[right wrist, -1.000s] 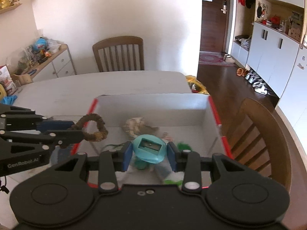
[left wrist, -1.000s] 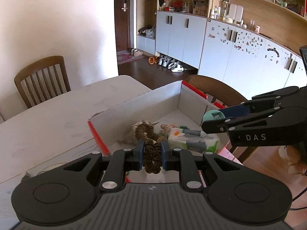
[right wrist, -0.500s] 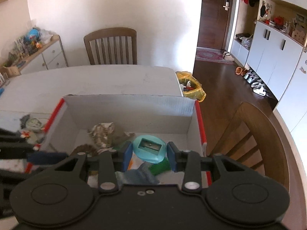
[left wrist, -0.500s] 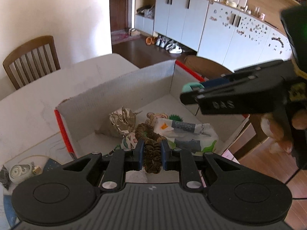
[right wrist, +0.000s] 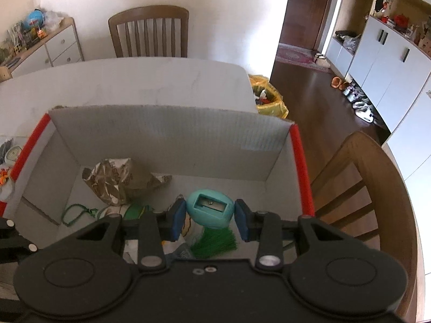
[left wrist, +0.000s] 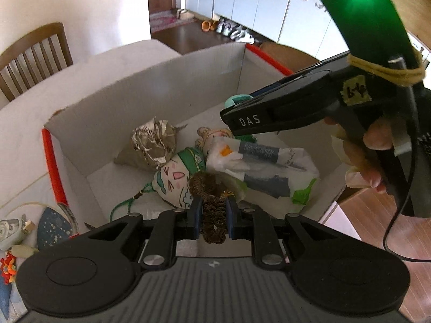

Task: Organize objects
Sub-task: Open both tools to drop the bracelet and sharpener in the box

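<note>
My left gripper (left wrist: 213,216) is shut on a brown scrunchie (left wrist: 208,202) and holds it over the near side of the open cardboard box (left wrist: 161,80). My right gripper (right wrist: 209,222) is over the same box (right wrist: 172,134). Its pads (right wrist: 177,219) stand slightly apart from the teal pencil sharpener (right wrist: 210,211) between them, which shows small gaps on both sides. The right gripper also shows in the left wrist view (left wrist: 282,113), above the box's right part, with the sharpener (left wrist: 237,99) at its tip.
The box holds a crumpled foil bag (left wrist: 152,145), a cat-face pouch (left wrist: 175,180), a white wrapper (left wrist: 264,161) and a green tassel (right wrist: 214,245). Small items lie on the table left of the box (left wrist: 16,231). Wooden chairs (right wrist: 148,32) stand around the table.
Both grippers have moved forward and down over the box. The right gripper's pads have parted from the sharpener. The left still grips the scrunchie.
</note>
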Demonstrator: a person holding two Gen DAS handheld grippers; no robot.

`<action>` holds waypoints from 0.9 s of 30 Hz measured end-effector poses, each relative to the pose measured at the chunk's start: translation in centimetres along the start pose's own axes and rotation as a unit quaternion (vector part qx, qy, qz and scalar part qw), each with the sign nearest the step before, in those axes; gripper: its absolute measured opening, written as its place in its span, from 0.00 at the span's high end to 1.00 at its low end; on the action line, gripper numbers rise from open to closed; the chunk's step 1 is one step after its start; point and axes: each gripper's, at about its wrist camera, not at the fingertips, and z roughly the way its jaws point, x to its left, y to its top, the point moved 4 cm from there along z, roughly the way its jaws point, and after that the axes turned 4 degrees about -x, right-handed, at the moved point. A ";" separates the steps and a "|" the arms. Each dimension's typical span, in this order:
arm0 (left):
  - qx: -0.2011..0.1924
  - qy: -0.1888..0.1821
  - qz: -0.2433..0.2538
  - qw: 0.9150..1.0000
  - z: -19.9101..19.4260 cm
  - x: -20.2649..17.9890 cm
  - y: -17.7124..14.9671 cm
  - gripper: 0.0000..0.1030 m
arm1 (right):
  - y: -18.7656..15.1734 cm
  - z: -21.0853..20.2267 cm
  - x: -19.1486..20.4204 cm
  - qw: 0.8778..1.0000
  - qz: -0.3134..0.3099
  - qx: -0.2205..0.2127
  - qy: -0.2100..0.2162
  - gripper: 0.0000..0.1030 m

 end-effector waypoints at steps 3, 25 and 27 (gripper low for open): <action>0.015 0.001 -0.001 1.000 0.9 0.3 0.0 0.83 | -0.1 0.6 -0.3 1.000 0.004 0.008 0.003 0.64; 0.072 0.002 0.004 0.997 3.2 2.0 -0.2 0.63 | 0.2 0.4 -0.7 1.000 0.005 0.020 0.022 0.54; 0.063 0.006 0.001 0.998 2.8 2.2 -0.3 0.42 | 0.1 0.2 -0.8 1.000 0.006 0.018 0.023 0.53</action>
